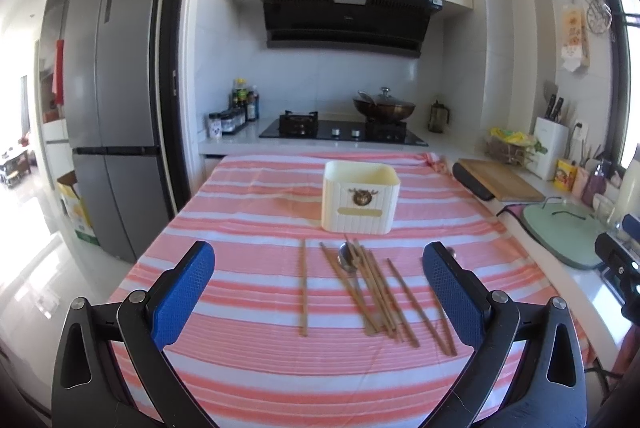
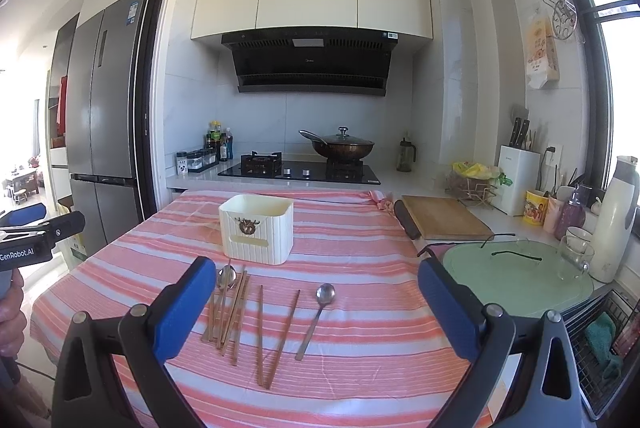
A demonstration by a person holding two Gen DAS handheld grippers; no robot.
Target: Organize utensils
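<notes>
Chopsticks (image 2: 234,312) lie loose on the striped cloth (image 2: 360,228), just in front of the cream holder (image 2: 256,228), and we hold both grippers above them. Our left gripper (image 1: 320,292) and right gripper (image 2: 316,308) gape wide, gripping nothing. A spoon (image 2: 318,316) rests just right of the sticks. Beyond the holder stands the wok (image 2: 342,146).

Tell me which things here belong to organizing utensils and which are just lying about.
Job: brown wooden chopsticks, lone silver metal spoon, second silver spoon among the chopsticks, cream ribbed plastic holder.
Lying about: wooden cutting board, lidded dark wok, white knife block.
</notes>
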